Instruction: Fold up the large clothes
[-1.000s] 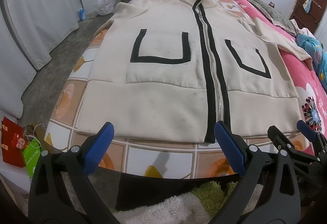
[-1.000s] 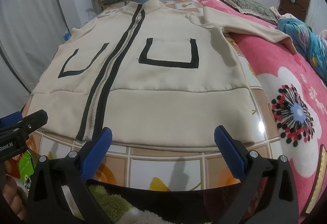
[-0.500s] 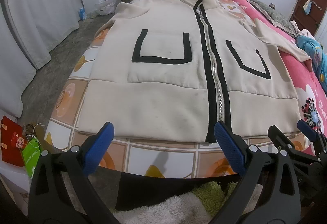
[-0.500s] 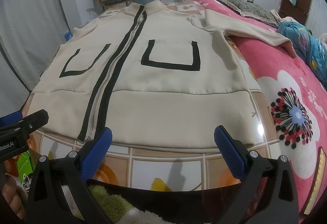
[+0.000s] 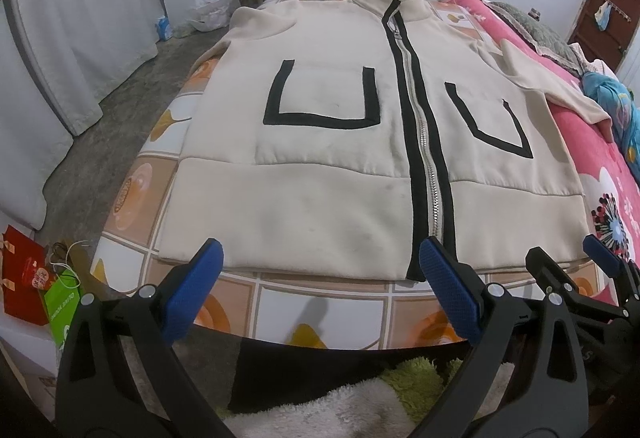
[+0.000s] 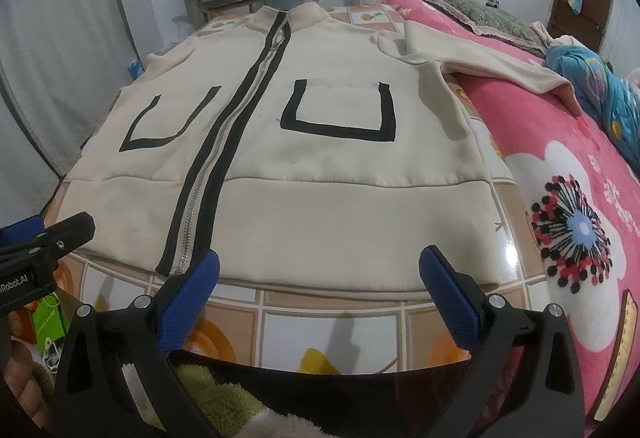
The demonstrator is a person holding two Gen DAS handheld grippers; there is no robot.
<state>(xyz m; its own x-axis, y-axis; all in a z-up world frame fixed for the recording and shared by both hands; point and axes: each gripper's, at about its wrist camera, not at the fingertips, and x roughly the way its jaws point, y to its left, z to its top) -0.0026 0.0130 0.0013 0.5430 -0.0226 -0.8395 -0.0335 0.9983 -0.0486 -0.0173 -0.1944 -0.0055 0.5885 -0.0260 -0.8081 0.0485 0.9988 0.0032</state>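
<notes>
While the cream zip-up jacket (image 5: 332, 166) lies flat, front up, on the bed (image 5: 320, 302), both grippers hover just short of its hem. Left gripper (image 5: 320, 270) and right gripper (image 6: 320, 274) fingers are spread wide, holding nothing.

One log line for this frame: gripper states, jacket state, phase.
phase: pre-grasp | left gripper: open, short of hem | right gripper: open, short of hem | jacket: flat on bed, zipped, unfolded | right sleeve: spread out
</notes>
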